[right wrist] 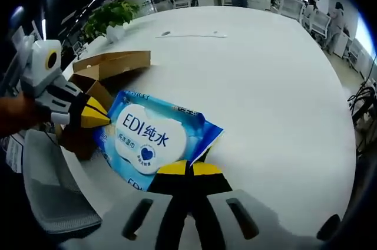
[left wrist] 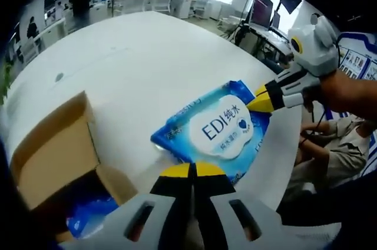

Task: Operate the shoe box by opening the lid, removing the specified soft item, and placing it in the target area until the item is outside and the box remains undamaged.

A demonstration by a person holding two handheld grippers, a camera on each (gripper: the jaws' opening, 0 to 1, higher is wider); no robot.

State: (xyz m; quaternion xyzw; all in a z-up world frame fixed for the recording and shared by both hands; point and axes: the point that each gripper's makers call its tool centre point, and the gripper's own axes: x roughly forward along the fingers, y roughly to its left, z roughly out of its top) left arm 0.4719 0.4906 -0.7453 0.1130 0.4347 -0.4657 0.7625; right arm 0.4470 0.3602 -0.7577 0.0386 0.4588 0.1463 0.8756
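The blue and white wet-wipes pack (left wrist: 219, 127) lies on the white table (left wrist: 135, 61) beside the open cardboard shoe box (left wrist: 53, 155). My left gripper (left wrist: 191, 170) is shut, its yellow tips pinching the pack's near edge. My right gripper (left wrist: 260, 101) comes in from the right, shut on the opposite edge. In the right gripper view the pack (right wrist: 150, 138) spans between my right gripper (right wrist: 189, 168), where its corner curls up, and my left gripper (right wrist: 97, 114) at its left end. The box (right wrist: 112, 64) stands behind the pack with its lid open.
Another blue item (left wrist: 88, 220) lies inside the box. A seated person (left wrist: 341, 144) is past the table's right edge. A grey chair (right wrist: 50, 185) stands by the table near the box. A potted plant (right wrist: 112, 14) sits at the far edge. Desks and people fill the background.
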